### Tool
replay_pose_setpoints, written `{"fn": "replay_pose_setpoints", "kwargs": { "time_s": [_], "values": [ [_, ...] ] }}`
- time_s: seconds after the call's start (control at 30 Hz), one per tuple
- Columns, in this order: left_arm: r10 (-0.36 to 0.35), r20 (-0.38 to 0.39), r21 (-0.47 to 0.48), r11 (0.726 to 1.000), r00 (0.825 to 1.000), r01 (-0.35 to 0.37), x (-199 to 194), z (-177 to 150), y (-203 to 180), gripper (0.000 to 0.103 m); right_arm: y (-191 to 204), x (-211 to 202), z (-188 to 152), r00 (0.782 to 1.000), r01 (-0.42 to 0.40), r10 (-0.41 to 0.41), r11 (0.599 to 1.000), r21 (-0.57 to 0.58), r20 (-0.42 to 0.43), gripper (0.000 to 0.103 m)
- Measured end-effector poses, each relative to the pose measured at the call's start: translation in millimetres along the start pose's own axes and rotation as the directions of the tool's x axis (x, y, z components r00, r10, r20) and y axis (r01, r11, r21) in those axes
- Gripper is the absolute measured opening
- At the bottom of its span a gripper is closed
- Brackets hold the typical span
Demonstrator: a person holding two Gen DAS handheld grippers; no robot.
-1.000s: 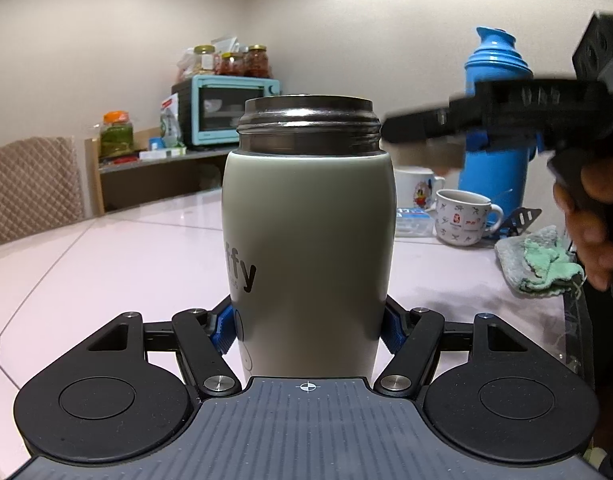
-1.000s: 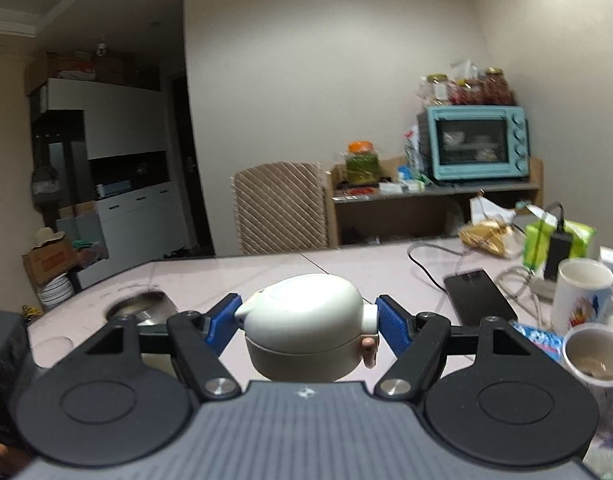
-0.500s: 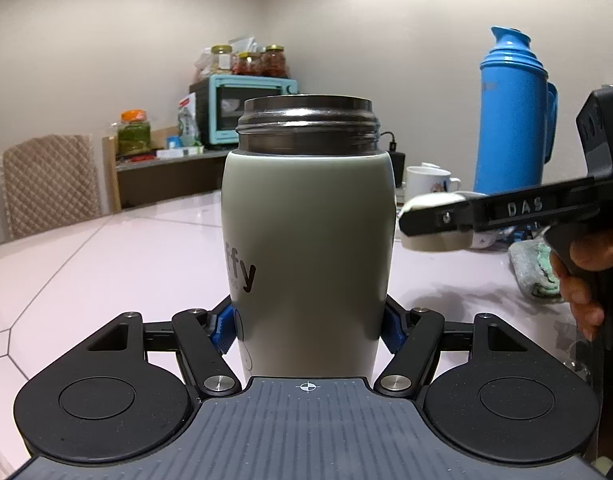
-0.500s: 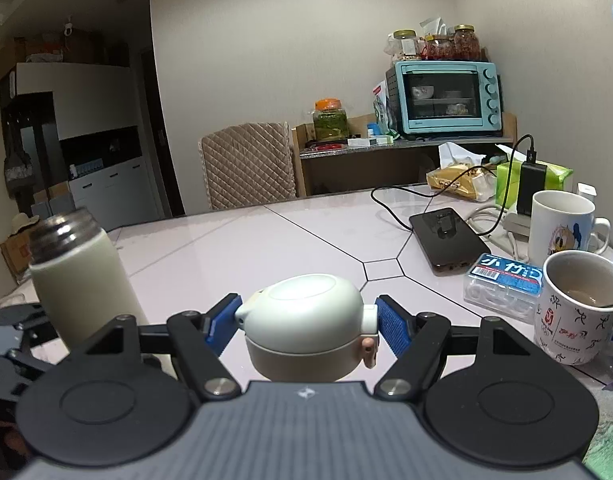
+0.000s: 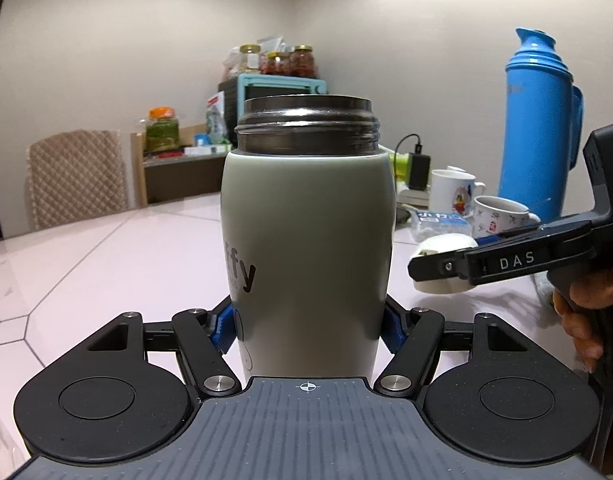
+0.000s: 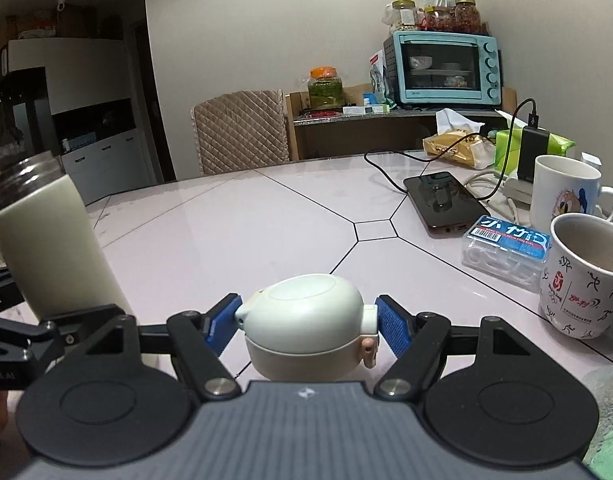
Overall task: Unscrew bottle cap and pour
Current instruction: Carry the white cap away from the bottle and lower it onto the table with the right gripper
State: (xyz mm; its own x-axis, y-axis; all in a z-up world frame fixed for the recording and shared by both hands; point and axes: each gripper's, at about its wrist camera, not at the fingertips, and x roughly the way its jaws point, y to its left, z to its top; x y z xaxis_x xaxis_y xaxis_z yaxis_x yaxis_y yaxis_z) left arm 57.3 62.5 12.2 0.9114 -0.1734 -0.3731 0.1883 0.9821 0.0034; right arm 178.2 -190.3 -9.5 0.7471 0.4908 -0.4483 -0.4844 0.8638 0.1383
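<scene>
My left gripper (image 5: 308,326) is shut on a pale grey-green bottle (image 5: 308,240), upright, with its steel threaded neck open and uncapped. The bottle also shows at the left of the right wrist view (image 6: 46,240). My right gripper (image 6: 305,322) holds the white domed cap (image 6: 306,332) between its blue pads, low over the pink table (image 6: 266,216). In the left wrist view the cap (image 5: 446,246) and right gripper (image 5: 430,270) sit to the bottle's right. A printed white mug (image 6: 586,280) stands at the right.
A second mug (image 6: 566,196), a plastic box (image 6: 506,248), a phone on a cable (image 6: 442,200) and a green cloth (image 6: 606,412) crowd the table's right side. A blue thermos (image 5: 538,128) stands behind the mugs. A chair (image 6: 238,132) stands at the far edge.
My right gripper has carried the cap down from above the bottle to low over the table at the bottle's right. The left gripper still holds the bottle upright.
</scene>
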Motion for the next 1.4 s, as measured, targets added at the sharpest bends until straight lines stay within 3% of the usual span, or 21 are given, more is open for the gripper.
{"fn": "replay_pose_setpoints", "kwargs": {
  "time_s": [0.37, 0.83, 1.4],
  "values": [
    [0.108, -0.001, -0.043, 0.993, 0.994, -0.108, -1.6, 0.5, -11.7, 0.072, -4.9, 8.1, -3.6, 1.000, -0.011, 0.011, 1.000, -0.004, -0.020, 0.075],
    [0.230, 0.000, -0.105, 0.968, 0.973, -0.229, -7.6, -0.8, -22.9, 0.072, -4.6, 16.1, -4.3, 0.999, -0.014, 0.012, 1.000, -0.026, -0.047, 0.075],
    [0.276, -0.016, -0.123, 0.953, 0.961, -0.276, -1.2, 2.2, -29.0, 0.072, -6.6, 25.6, -4.3, 0.996, -0.014, 0.012, 1.000, -0.028, -0.088, 0.075]
  ]
}}
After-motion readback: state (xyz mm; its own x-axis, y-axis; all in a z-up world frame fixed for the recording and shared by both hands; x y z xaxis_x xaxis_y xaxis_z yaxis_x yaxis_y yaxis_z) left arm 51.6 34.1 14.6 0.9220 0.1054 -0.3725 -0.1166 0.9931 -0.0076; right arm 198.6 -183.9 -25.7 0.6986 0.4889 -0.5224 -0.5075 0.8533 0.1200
